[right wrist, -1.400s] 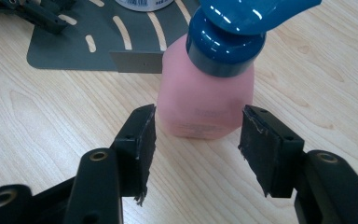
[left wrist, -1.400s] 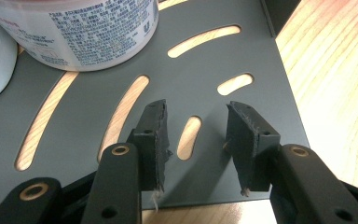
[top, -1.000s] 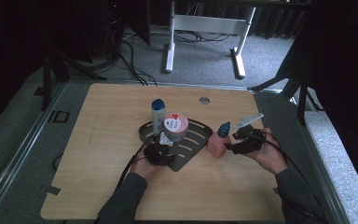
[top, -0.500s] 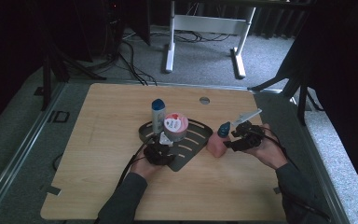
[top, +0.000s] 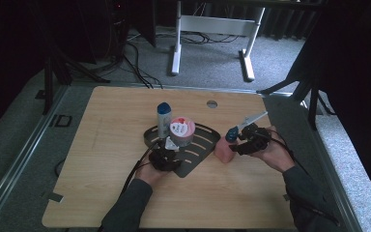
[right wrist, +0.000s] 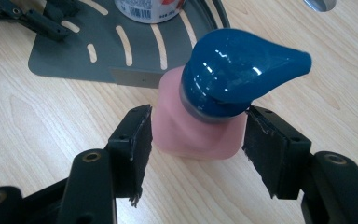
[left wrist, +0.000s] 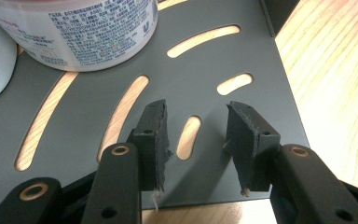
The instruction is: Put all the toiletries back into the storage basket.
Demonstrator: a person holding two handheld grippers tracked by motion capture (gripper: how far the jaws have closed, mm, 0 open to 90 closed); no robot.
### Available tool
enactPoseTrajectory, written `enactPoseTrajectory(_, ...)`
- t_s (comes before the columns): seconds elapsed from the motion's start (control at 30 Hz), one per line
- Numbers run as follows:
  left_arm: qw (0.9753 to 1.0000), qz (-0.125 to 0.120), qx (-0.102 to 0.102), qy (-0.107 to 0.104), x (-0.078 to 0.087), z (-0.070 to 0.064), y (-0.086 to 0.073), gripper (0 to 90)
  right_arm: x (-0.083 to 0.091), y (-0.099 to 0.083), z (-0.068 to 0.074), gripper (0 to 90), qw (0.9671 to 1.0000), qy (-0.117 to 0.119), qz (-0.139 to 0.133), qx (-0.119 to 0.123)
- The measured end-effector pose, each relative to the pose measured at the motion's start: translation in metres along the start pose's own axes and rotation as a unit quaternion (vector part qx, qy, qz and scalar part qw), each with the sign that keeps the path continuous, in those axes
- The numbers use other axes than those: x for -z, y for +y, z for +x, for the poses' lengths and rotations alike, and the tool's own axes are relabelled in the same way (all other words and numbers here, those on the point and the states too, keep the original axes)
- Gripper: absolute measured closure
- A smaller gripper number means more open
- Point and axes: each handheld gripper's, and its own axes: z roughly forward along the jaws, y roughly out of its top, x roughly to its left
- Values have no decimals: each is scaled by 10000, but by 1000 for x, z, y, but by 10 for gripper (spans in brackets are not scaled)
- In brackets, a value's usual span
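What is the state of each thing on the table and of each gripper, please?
pink bottle: upright on the table, blue pump cap on, beside the tray.
grey tray: flat on the table, holding two containers.
white jar: upright on the tray.
blue-capped bottle: upright on the tray.
left gripper: open over the tray.
right gripper: open around the pink bottle.

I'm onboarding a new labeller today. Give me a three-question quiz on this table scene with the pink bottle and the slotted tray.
1. True or false: the right gripper has its fingers either side of the pink plastic bottle with a blue pump cap.
2. What does the left gripper hover over?
A. bare wood
B. the dark grey slotted metal tray
C. carpet
3. Fill in: the white round tub with a pink lid stands on the ____.

Key: 1 true; 2 B; 3 tray.
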Motion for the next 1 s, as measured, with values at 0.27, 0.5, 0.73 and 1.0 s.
enactPoseTrajectory(0.27,10000,3,-5,3,0,0,0,585,-4,2,-1,400,9999,-39,-123,18)
enactPoseTrajectory(0.5,10000,-2,3,-4,0,0,0,585,-8,1,-3,400,9997,-64,-251,-13)
enactPoseTrajectory(0.73,10000,-33,22,-5,0,0,-1,585,-12,0,-5,398,9995,-49,-302,-48)
enactPoseTrajectory(1.0,10000,-54,50,-20,0,1,-1,585,-17,0,-6,389,9990,-16,-439,-68)
